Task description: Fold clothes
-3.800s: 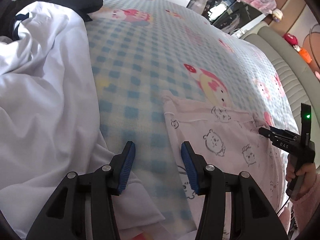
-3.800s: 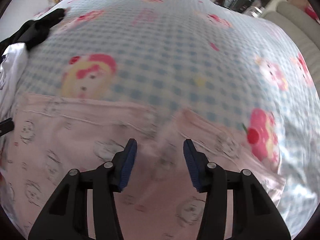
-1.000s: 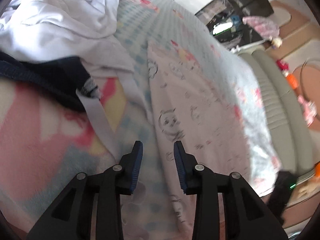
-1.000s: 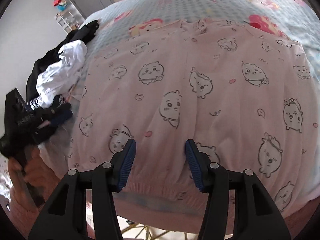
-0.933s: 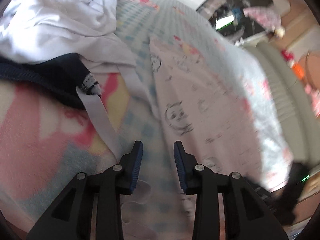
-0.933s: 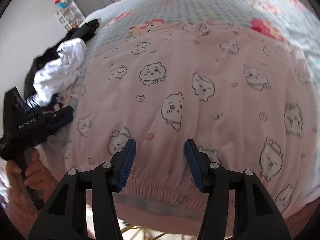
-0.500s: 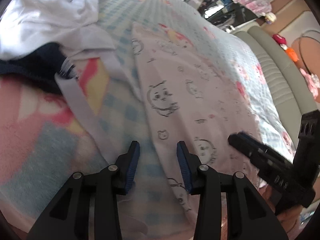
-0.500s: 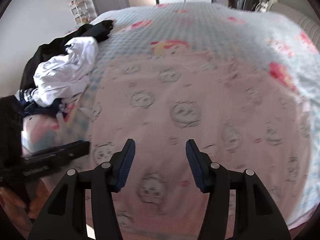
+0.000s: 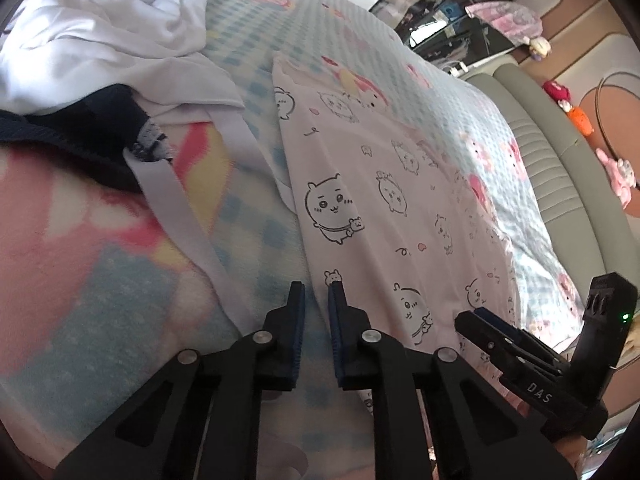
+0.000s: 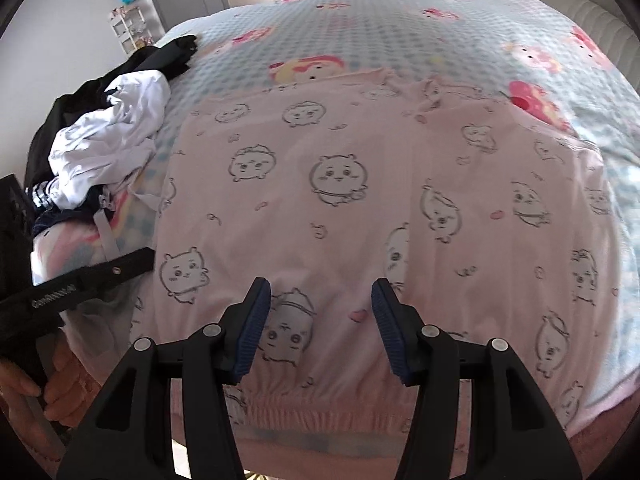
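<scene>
Pink pajama top (image 10: 360, 208): soft, light; I'd pinch its elastic hem (image 10: 320, 408), lower frame.
Left gripper (image 9: 316, 292): closing, narrow, at the garment's edge; grip unclear.
Right gripper (image 10: 320, 292): half-spread, empty.

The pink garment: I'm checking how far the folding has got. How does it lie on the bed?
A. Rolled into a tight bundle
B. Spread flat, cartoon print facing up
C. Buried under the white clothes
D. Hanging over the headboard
B: the pink garment lies spread flat across the checked bedspread, print up, beside the white clothes, not under them.
</scene>
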